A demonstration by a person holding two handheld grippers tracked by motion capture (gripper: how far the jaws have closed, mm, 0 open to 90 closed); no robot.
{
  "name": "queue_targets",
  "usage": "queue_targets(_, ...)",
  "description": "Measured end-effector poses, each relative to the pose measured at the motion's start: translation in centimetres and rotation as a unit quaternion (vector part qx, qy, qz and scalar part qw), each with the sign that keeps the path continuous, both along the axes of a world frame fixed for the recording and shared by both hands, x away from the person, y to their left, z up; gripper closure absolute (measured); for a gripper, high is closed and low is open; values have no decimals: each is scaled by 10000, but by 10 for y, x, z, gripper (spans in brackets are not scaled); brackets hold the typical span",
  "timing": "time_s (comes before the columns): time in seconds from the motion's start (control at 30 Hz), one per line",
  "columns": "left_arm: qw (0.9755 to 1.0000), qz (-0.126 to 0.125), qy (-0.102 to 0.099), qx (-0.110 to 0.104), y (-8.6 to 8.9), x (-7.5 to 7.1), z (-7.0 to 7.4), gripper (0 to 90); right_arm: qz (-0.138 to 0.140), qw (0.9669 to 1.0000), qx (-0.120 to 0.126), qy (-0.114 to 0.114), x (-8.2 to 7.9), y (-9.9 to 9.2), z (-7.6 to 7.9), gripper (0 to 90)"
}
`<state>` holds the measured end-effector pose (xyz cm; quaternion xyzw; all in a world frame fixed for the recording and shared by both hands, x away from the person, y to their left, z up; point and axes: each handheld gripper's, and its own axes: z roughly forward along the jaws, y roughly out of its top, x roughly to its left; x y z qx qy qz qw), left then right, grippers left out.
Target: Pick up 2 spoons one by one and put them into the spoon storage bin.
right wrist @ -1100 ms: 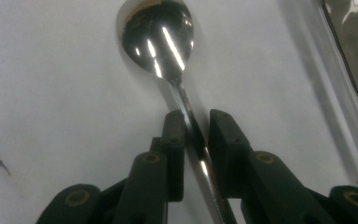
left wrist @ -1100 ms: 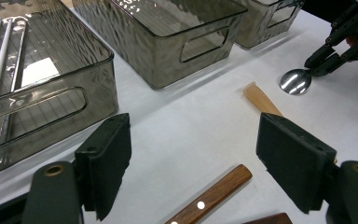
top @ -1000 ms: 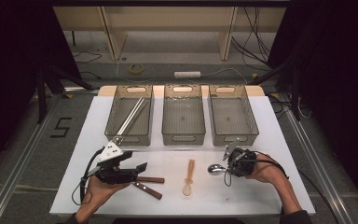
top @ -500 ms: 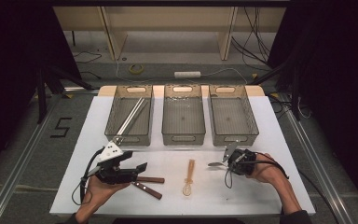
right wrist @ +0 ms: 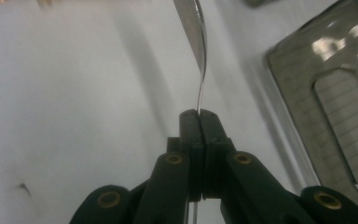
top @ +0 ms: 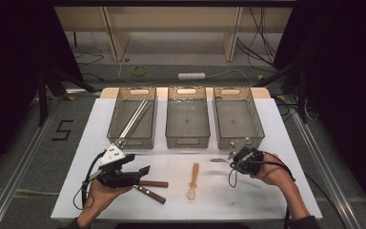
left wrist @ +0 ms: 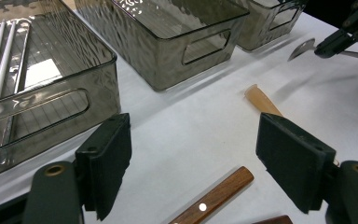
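Note:
My right gripper (top: 232, 161) is shut on the thin handle of a metal spoon (top: 218, 160), held just above the white table near the right bin. In the right gripper view the jaws (right wrist: 199, 116) are pressed together on the handle and the spoon's bowl (right wrist: 193, 28) points away. My left gripper (top: 141, 174) stands open at the front left, over two wooden-handled utensils (top: 151, 184). In the left gripper view its jaws (left wrist: 200, 158) are wide apart with one wooden handle (left wrist: 214, 198) below them, untouched.
Three smoky clear bins stand in a row at the back: the left bin (top: 134, 143) holds metal rods (top: 132, 120), while the middle bin (top: 187, 141) and the right bin (top: 256, 119) look empty. A light wooden utensil (top: 194, 179) lies between the hands.
My right gripper has lifted the spoon slightly and carried it a little toward the bins. The left gripper has stayed where it was.

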<state>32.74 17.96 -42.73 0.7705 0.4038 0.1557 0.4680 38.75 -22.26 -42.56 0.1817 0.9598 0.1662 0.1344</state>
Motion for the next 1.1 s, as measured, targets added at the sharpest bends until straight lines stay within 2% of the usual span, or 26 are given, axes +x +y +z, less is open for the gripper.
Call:
queue_targets(0.13, 10000, -11, -5, -9, 0, 0, 0, 254, -175, 9993, 340, -52, 5, 7, 13, 900)
queue_targets(0.33, 10000, 19, -28, -32, 1, 0, 0, 247, -318, 9959, 832, -178, 20, 22, 36, 900)
queue_targets(0.47, 10000, 31, -60, -53, 2, 0, 0, 242, -450, 9941, 965, -208, 33, 33, 46, 900)
queue_targets(0.73, 9997, 81, -156, -140, 4, -1, 1, 236, -701, 9890, 1294, -176, 59, 49, 56, 900)
queue_targets(1.1, 9993, 92, -259, -264, 6, -4, 3, 233, -948, 9849, 1438, -171, 86, 69, 66, 900)
